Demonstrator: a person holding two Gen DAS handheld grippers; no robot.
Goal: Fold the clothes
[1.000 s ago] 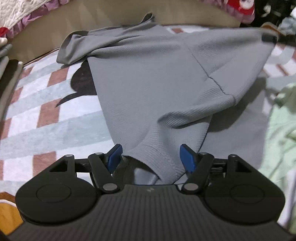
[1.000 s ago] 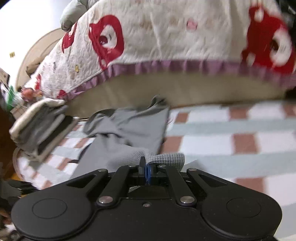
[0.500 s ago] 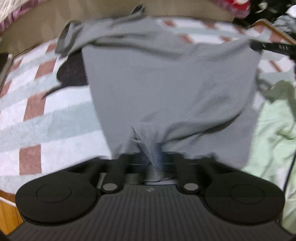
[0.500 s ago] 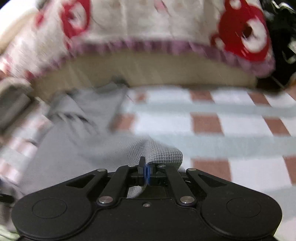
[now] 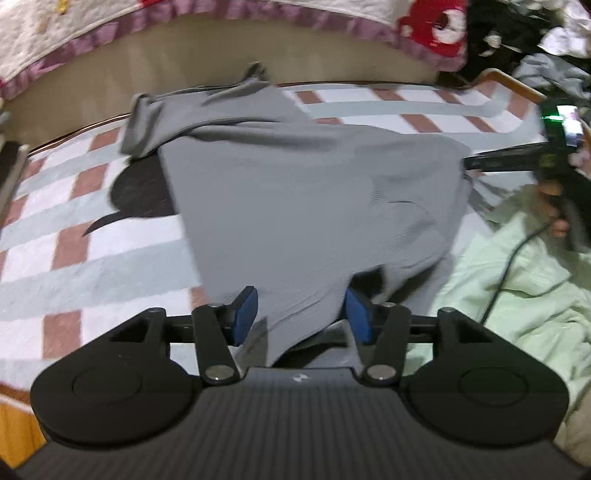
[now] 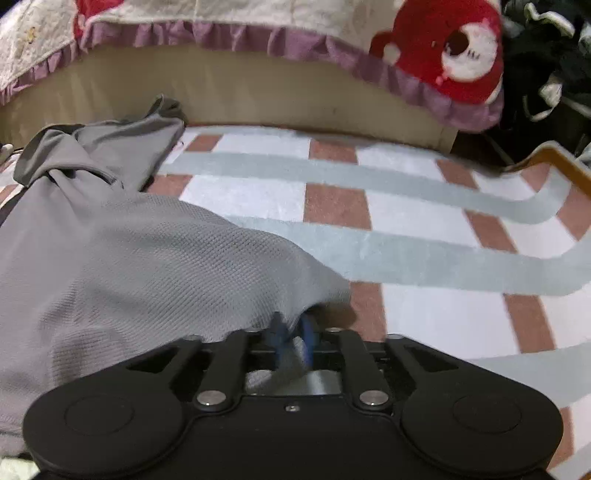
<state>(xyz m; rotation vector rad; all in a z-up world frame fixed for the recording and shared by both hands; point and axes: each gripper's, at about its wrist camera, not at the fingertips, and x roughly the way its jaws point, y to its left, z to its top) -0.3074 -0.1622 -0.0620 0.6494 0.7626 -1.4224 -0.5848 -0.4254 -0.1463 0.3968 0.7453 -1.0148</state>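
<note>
The grey ribbed knit garment [image 5: 314,206] lies spread on the checked pink, white and grey-striped rug [image 5: 92,236]. The left gripper [image 5: 301,314], at its 6 o'clock hem, has just opened, blue pads clear of the cloth between them. The right gripper [image 6: 291,334], at the garment's 3 o'clock edge, has just parted slightly; whether it grips the cloth, I cannot tell.

A checked rug [image 6: 424,254] of white, grey-green and brick squares covers the floor. Behind it stands a beige bed base [image 6: 258,92] under a purple-frilled quilt [image 6: 207,14].

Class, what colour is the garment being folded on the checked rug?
Plain grey, with a fine knit texture; the right wrist view shows it best.
</note>
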